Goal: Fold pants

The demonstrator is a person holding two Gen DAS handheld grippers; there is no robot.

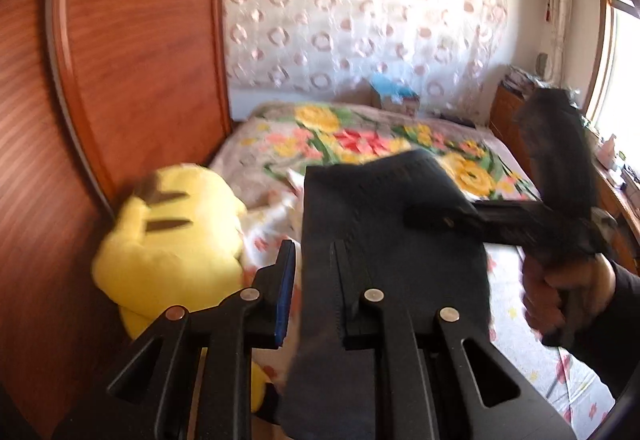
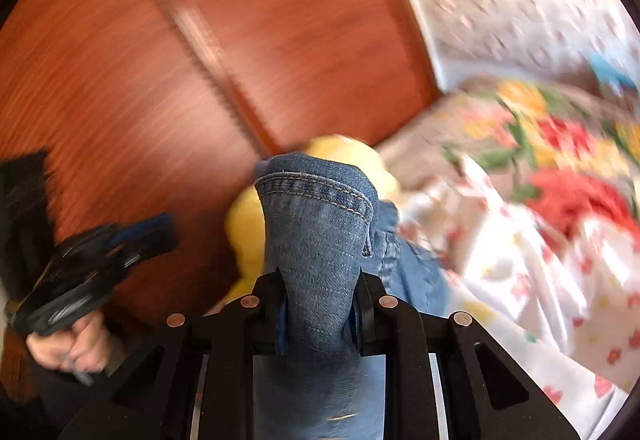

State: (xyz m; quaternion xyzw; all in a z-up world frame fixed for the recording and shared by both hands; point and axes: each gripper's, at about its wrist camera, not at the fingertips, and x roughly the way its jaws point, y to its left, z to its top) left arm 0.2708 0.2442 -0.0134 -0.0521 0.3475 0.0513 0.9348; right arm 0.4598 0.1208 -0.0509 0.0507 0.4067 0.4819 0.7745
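Observation:
In the right wrist view my right gripper (image 2: 320, 304) is shut on a fold of blue denim pants (image 2: 320, 224); the hem stands up between the fingers. More denim (image 2: 412, 272) hangs down to the right onto the bed. In the left wrist view the pants (image 1: 380, 224) look dark and backlit, draped between and over the fingers of my left gripper (image 1: 312, 280), whose jaws stand apart. The right gripper (image 1: 560, 228) shows there at the right, held by a hand. The left gripper (image 2: 100, 252) shows blurred at the left of the right wrist view.
A yellow plush toy (image 1: 172, 240) lies at the bed's left edge against a wooden wardrobe (image 1: 132, 59). The bed has a floral blanket (image 1: 360, 139) and a white flowered sheet (image 2: 540, 280). A wooden nightstand (image 1: 508, 111) stands at the far right by a window.

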